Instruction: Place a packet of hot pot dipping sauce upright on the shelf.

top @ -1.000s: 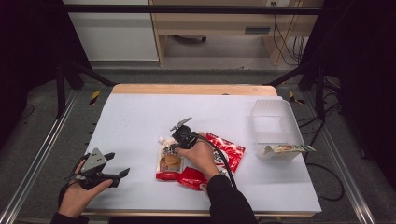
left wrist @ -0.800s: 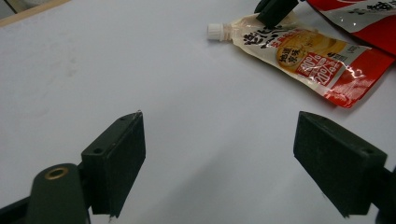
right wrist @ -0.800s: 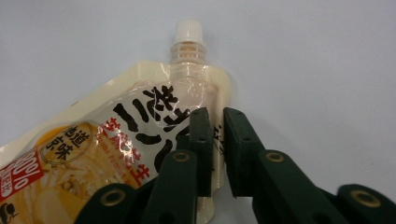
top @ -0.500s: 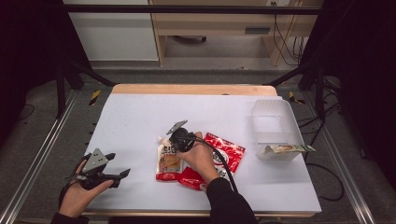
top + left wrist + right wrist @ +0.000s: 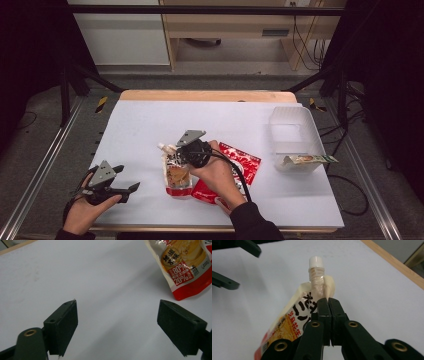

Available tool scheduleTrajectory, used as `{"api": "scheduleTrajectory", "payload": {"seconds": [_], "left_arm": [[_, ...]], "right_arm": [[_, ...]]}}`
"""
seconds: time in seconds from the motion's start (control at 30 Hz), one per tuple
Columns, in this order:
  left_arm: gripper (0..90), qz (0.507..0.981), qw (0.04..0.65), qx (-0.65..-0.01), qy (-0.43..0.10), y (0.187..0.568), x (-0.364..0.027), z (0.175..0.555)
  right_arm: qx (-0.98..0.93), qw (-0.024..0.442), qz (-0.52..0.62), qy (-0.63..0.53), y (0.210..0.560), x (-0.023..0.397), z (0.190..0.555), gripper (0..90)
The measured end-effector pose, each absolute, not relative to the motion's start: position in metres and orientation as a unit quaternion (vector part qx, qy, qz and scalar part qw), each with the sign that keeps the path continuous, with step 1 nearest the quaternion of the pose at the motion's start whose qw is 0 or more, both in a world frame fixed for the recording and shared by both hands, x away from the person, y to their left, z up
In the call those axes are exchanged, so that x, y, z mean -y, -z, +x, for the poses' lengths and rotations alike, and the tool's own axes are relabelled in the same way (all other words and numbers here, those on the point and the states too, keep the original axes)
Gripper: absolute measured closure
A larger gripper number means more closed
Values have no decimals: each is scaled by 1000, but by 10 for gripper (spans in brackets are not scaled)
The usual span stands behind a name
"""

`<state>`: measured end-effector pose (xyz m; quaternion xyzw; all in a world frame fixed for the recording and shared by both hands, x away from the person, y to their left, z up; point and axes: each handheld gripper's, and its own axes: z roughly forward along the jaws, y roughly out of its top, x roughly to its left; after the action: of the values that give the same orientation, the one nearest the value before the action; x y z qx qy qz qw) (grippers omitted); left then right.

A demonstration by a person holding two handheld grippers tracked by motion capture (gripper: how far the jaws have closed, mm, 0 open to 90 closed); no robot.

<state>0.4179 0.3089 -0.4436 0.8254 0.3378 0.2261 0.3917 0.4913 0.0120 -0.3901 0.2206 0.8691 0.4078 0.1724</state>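
A spouted pouch is pinched at its top corner, just below the white cap, by the right tool, whose jaws have just been closing and now sit pressed together on the film, while the pouch's lower end rests on the white bench beside a red packet. The left tool is held apart and empty near the bench's front edge. The lift is best taken slowly and straight up, so the thin film is not slipped from the pinch on the way to the clear bin.
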Motion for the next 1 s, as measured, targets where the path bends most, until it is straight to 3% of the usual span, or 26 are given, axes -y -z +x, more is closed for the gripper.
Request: {"api": "scheduleTrajectory", "payload": {"seconds": [0.5, 1.0], "left_arm": [[176, 804, 451, -325, -210, 410, -309, 418], [177, 823, 441, -292, -205, 371, -296, 433]], "right_arm": [[-861, 183, 176, -440, 350, -11, 477, 900], [-859, 187, 162, -448, 335, 0, 465, 900]]}}
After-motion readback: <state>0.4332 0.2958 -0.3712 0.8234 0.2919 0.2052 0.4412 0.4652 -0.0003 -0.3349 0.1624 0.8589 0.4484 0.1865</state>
